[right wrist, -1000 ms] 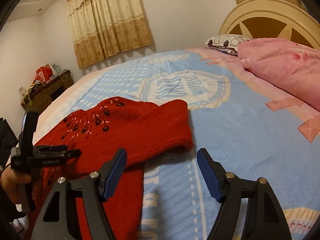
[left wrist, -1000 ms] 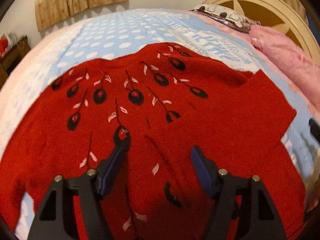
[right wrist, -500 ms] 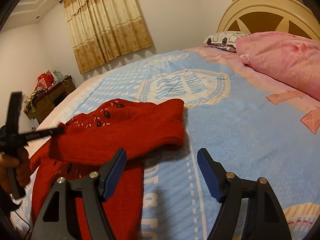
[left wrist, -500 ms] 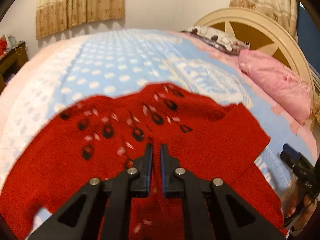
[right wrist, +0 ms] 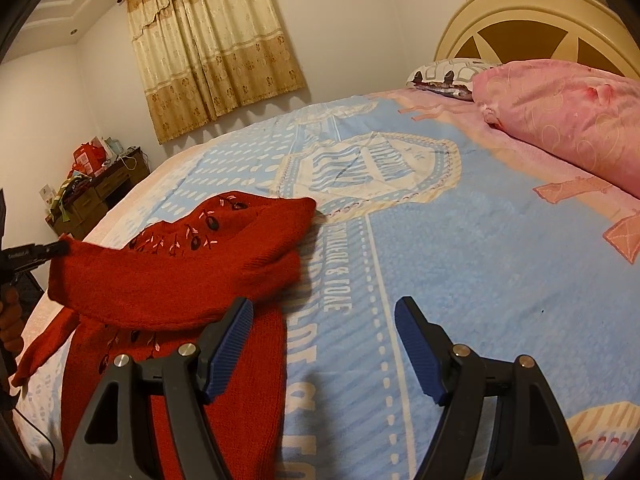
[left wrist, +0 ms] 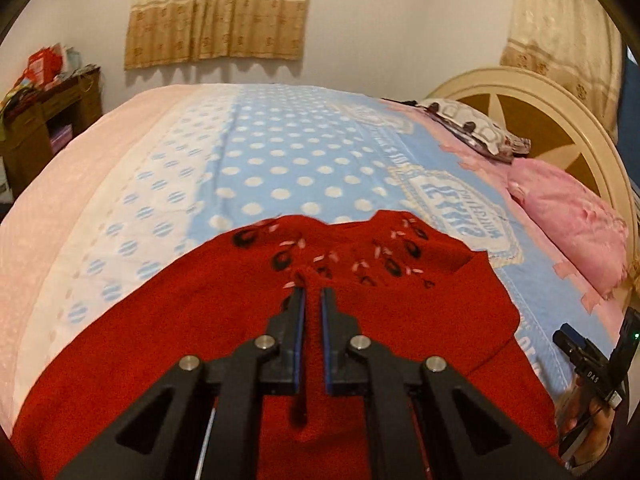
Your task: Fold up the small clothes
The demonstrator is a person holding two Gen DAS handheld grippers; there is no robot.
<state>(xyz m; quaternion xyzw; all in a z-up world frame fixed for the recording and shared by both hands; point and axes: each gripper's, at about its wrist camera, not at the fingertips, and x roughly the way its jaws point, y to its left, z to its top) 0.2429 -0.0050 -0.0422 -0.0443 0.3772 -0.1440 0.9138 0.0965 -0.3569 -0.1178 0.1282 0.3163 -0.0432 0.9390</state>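
Note:
A small red knitted sweater (left wrist: pixel 168 332) with dark embroidered flowers lies on the bed. My left gripper (left wrist: pixel 313 294) is shut on a pinch of its front cloth and holds that part lifted off the bed. In the right wrist view the same sweater (right wrist: pixel 172 276) hangs in a raised fold from the left gripper (right wrist: pixel 60 247) at the far left, with its lower part still flat on the cover. My right gripper (right wrist: pixel 324 334) stands open above the blue cover beside the sweater's right edge, with nothing between its fingers.
The bed cover (left wrist: pixel 288 160) is blue with white dots and pink borders. A pink pillow (right wrist: pixel 568 120) and a patterned pillow (left wrist: pixel 472 128) lie by the cream headboard (right wrist: pixel 532 20). A cluttered wooden cabinet (right wrist: pixel 96 192) stands left of the bed, below curtains (right wrist: pixel 212 44).
My left gripper went from open over the sweater to shut on its cloth, then rose and drew back, pulling the fabric up into a fold. The right gripper stayed where it was.

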